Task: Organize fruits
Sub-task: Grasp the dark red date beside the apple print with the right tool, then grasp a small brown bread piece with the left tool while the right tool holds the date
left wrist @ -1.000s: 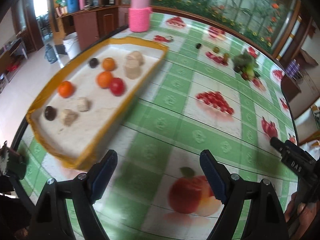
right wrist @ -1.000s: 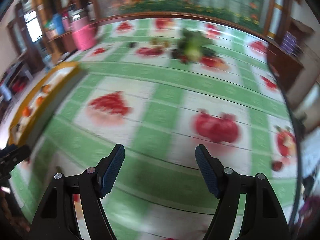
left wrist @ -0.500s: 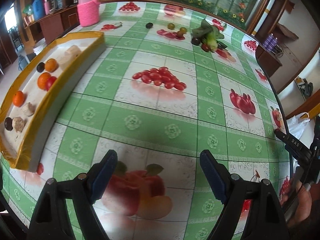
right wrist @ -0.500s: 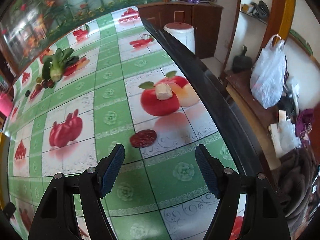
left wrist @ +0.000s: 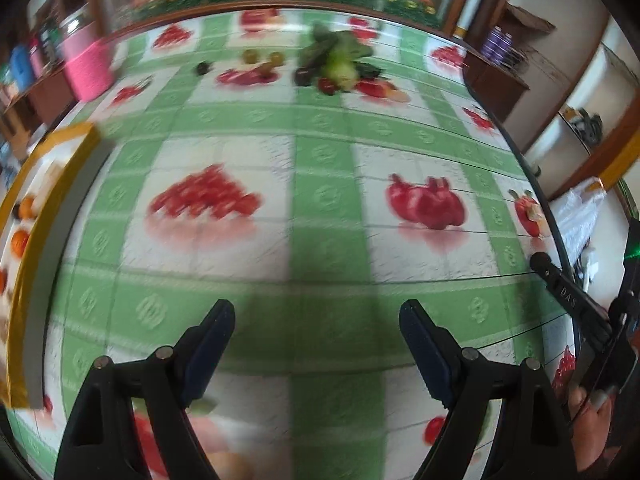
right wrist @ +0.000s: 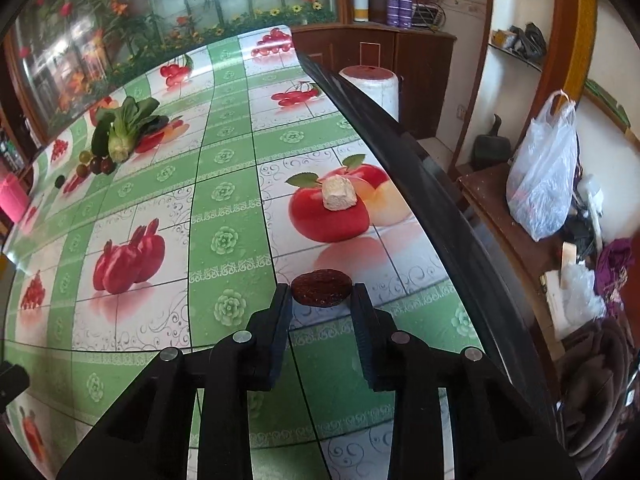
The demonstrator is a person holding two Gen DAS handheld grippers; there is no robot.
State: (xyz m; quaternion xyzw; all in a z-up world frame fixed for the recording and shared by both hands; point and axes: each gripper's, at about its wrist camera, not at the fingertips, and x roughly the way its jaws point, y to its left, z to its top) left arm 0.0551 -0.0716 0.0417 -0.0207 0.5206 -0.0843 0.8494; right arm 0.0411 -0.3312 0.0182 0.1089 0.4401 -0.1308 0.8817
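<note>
My right gripper (right wrist: 321,293) is shut on a dark red wrinkled date (right wrist: 321,288), which sits on the fruit-print tablecloth near the table's right edge. A pale beige chunk (right wrist: 339,193) rests just beyond it on a printed apple. My left gripper (left wrist: 317,312) hangs open over bare green and white tablecloth with nothing between its fingers. A yellow-rimmed tray (left wrist: 38,280) holding oranges (left wrist: 25,207) and other pieces is at the far left of the left wrist view. Loose small fruits (left wrist: 262,58) and leafy greens (left wrist: 340,64) lie at the table's far side.
The table's dark edge (right wrist: 420,176) runs close on the right, with a white bucket (right wrist: 372,84) and a plastic bag (right wrist: 544,176) beyond it. A pink jar (left wrist: 90,68) stands at the far left corner. A hand (left wrist: 592,404) holding the other gripper shows at the left wrist view's right.
The right jaws have closed on the date that lay ahead of them. The left view has swung rightward, away from the tray, and is blurred.
</note>
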